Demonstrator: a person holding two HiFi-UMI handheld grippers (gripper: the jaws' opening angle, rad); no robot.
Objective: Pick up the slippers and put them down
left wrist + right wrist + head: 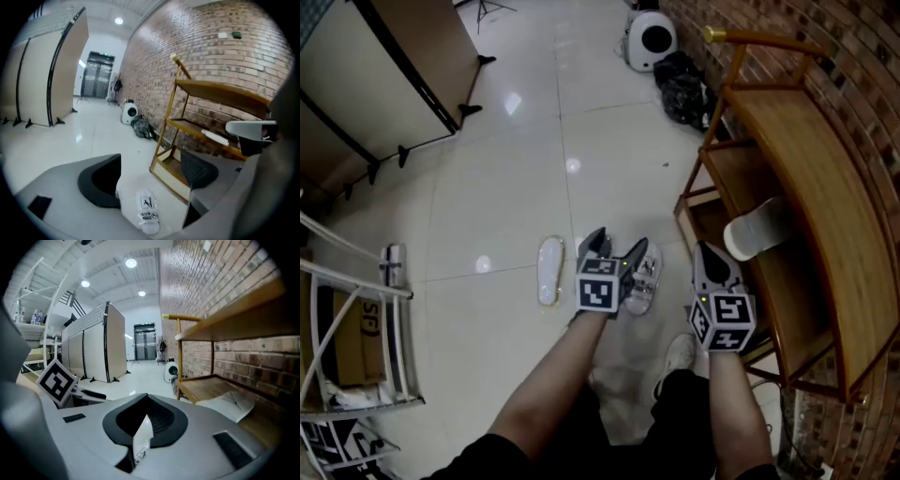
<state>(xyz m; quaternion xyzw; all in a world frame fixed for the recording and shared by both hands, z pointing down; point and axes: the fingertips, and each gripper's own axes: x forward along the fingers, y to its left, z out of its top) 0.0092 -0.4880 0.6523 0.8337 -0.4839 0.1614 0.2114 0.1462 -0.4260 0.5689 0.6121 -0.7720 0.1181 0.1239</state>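
A pale slipper (550, 270) lies flat on the tiled floor. A second slipper in clear plastic wrap (644, 278) lies just right of it, and it shows low between the jaws in the left gripper view (147, 212). My left gripper (616, 247) hovers over this wrapped slipper, open (152, 174), with nothing held. A third white slipper (757, 228) rests on the middle shelf of the wooden rack (825, 178); the right gripper view shows it too (229, 404). My right gripper (713, 260) is beside the rack's lower shelf, its jaws shut and empty (145, 401).
The wooden rack stands against the brick wall on the right. A white round appliance (652, 37) and black bags (684, 89) lie beyond it. Folding partitions (394, 66) stand at the back left, a white metal frame with a cardboard box (352, 328) at the left. The person's shoe (679, 353) is below the grippers.
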